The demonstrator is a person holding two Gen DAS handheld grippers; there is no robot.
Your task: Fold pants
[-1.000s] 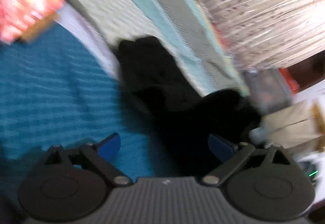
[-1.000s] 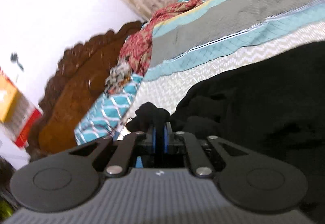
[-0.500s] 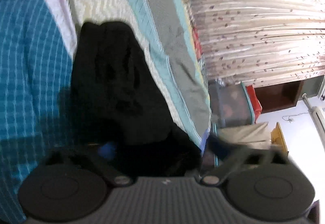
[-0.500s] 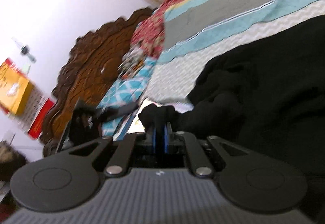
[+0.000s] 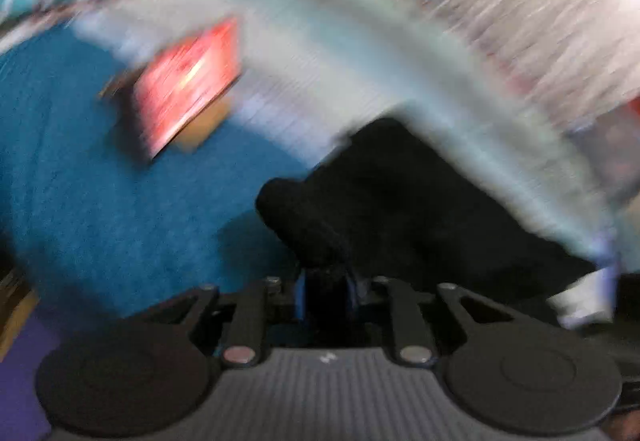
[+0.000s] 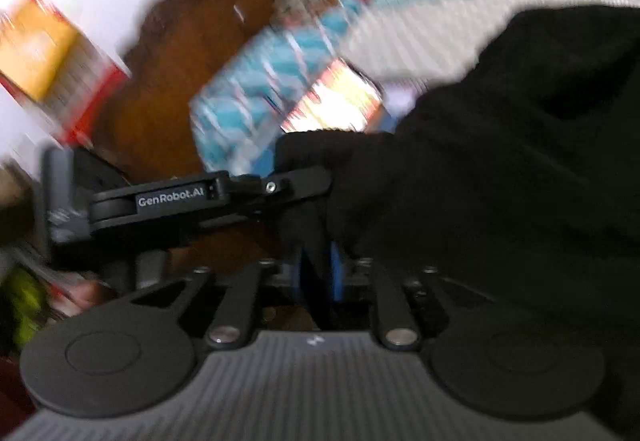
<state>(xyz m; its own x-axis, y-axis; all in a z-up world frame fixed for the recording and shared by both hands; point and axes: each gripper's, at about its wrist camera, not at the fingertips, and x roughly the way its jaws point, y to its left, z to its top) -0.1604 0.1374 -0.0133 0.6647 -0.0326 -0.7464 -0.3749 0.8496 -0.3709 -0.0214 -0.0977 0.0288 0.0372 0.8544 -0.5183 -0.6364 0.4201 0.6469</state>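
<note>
Both views heavily motion-blurred. Black pants point(image 5: 420, 209) bunched on bed point(image 5: 100, 201), draped across blue cover and pale striped spread point(image 5: 320, 53). Left gripper point(image 5: 325, 295) with blue pads drawn together on a bunched fold of cloth — pinched tight, no gap visible. Right gripper point(image 6: 318, 275) likewise clamped on a dark fold of pants point(image 6: 500, 161). Left gripper also visible side-on in right view, fingers reaching into the same bunched edge point(image 6: 212, 197). Two grips close together on one edge — probably to lift and spread it as a straight line before folding. Red box point(image 5: 188, 81) lying on cover, well apart from cloth. Fold itself not yet formed.
</note>
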